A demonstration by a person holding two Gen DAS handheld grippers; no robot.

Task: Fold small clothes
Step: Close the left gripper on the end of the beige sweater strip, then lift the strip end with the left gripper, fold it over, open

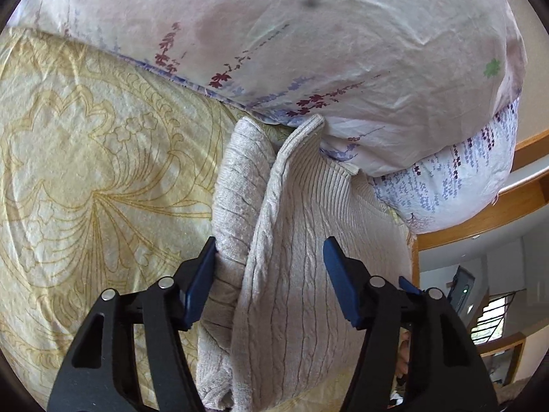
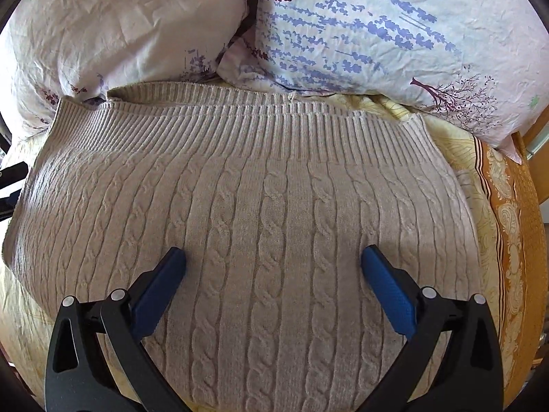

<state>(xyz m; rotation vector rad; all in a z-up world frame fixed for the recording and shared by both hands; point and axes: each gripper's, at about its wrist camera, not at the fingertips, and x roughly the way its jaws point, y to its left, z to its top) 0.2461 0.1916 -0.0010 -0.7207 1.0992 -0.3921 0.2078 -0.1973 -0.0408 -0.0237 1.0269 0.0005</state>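
A beige cable-knit sweater (image 2: 274, 189) lies spread on the bed, its ribbed hem (image 2: 240, 127) towards the pillows. My right gripper (image 2: 274, 261) hovers low over the middle of the knit, open, with only flat fabric under its blue pads (image 2: 161, 285). In the left wrist view the sweater (image 1: 291, 274) is bunched into a raised fold with a sleeve (image 1: 240, 178) lying beside it. My left gripper (image 1: 271, 243) straddles that fold, half-wide. Its left pad (image 1: 200, 278) touches the sleeve, while the right pad stands clear of the cloth.
Two lavender-print pillows (image 2: 377, 27) (image 1: 308, 34) lie right behind the sweater's hem. The bed has a pale yellow floral sheet (image 1: 85, 171) with an orange border (image 2: 514, 240) at the right. A wooden bed frame (image 1: 497, 213) runs along the right side, with the room beyond it.
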